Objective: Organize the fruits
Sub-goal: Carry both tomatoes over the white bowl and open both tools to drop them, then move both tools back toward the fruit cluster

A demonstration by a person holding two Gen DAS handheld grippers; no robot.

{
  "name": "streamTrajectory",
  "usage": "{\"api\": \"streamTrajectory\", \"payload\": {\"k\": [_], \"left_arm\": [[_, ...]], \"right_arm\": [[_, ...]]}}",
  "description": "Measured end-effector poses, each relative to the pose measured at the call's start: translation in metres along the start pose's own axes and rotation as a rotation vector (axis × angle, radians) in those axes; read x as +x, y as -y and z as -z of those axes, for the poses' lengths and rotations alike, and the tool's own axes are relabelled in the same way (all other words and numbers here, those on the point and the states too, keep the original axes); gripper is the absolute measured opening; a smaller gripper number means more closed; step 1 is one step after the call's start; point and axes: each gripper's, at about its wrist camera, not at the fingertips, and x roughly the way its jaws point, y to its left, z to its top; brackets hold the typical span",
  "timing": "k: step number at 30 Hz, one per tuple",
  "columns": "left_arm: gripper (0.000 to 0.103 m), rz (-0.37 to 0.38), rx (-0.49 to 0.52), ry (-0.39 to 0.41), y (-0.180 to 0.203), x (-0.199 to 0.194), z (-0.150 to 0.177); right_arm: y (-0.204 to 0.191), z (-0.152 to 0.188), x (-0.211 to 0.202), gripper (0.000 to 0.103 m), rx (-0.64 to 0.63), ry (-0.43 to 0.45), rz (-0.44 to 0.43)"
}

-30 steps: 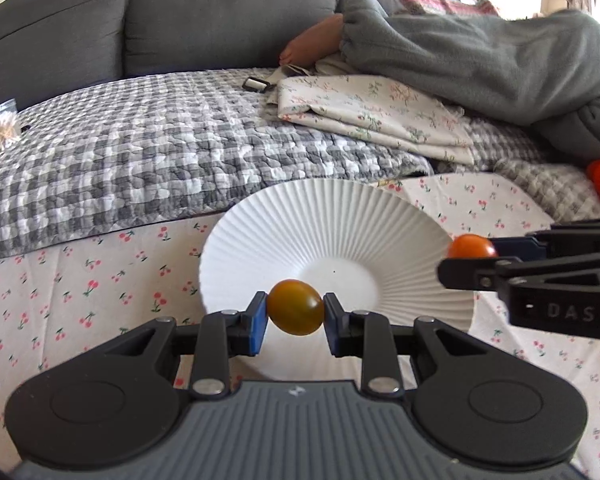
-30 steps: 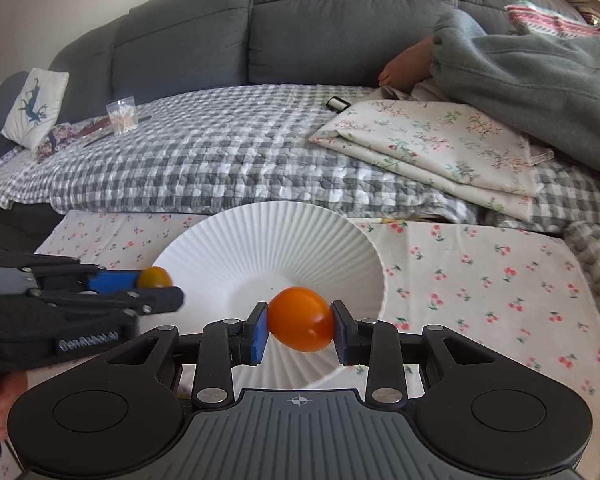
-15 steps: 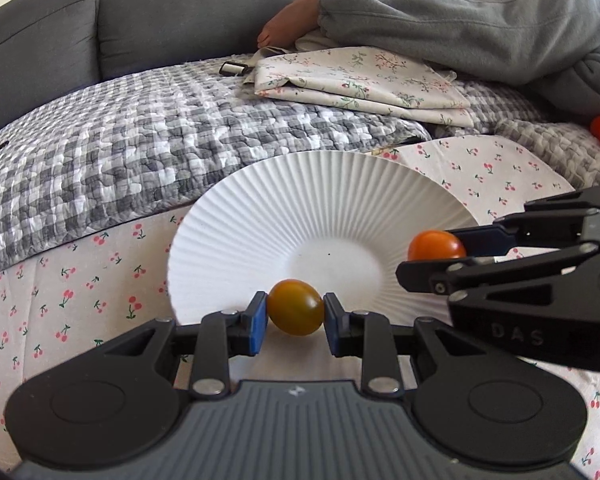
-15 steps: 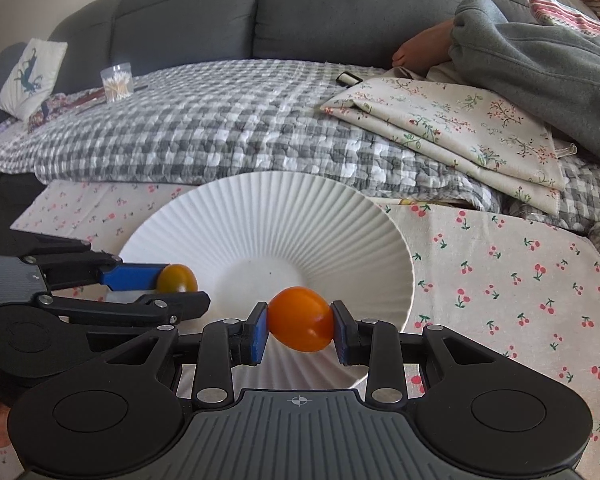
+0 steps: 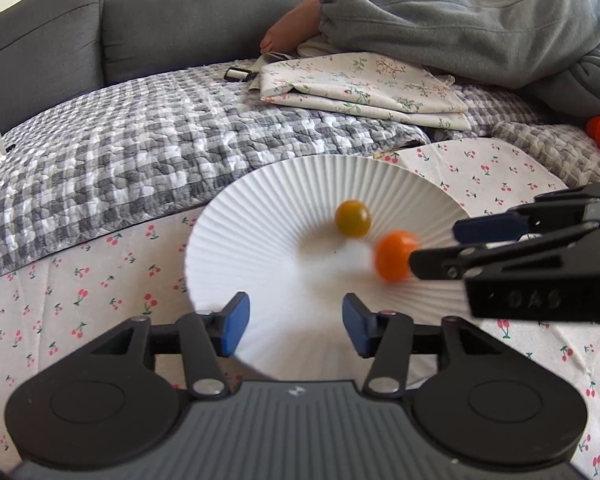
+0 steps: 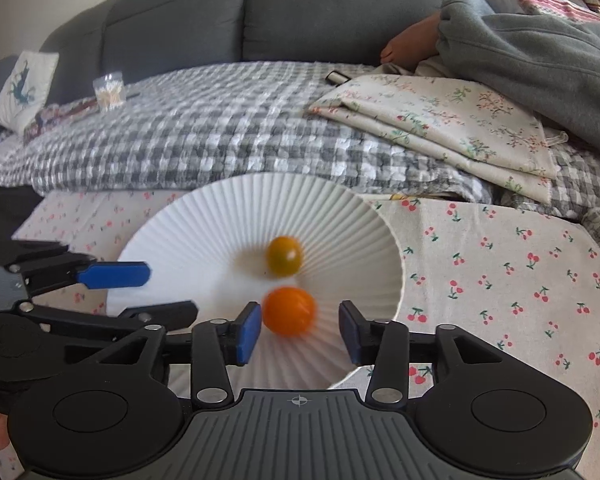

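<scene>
With both claws standing apart and holding nothing, the step in hand looks like the release of two small fruits into the plate (image 5: 300, 184); nearest the lens, the left gripper (image 5: 295, 322) has its blue pads spread wide over the plate's near rim, and the right gripper (image 6: 300, 330) is likewise spread, the orange tomato (image 6: 288, 310) lying blurred between its pads, close to the left one, though contact cannot be told; just beyond it, nearer the plate's middle, sits the yellow-green tomato (image 6: 284, 256), the two fruits close together but seemingly apart; in the left view the orange tomato (image 5: 394, 255) sits at the tip of the right gripper's finger; the blur suggests the fruit may be rolling, so the safe course is to draw each gripper straight back along its own fingers without sweeping sideways, and to keep the pads clear of the ribbed rim, since a nudge could send a round fruit up the shallow slope and out; the plate rests on a cherry-print cloth (image 6: 500, 264), and farther off lie a grey checked quilt (image 6: 219, 128), a folded floral sheet (image 6: 440, 120) and the sofa back (image 6: 300, 12).
</scene>
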Motion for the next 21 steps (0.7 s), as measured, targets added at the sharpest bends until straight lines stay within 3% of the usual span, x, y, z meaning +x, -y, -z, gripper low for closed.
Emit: {"api": "streamTrajectory", "payload": {"k": [4, 16, 21], "left_arm": [[0.053, -0.004, -0.004, 0.001, -0.008, -0.012, 0.001], [0.062, -0.002, -0.054, 0.005, -0.036, -0.065, 0.007], [0.071, 0.020, -0.064, 0.012, -0.034, -0.092, 0.014]], "right_arm": [[0.006, -0.001, -0.009, 0.049, 0.047, -0.003, -0.007], [0.023, 0.000, -0.057, 0.079, 0.195, 0.006, -0.053], [0.026, 0.004, -0.077, 0.088, 0.231, -0.011, -0.071]]}}
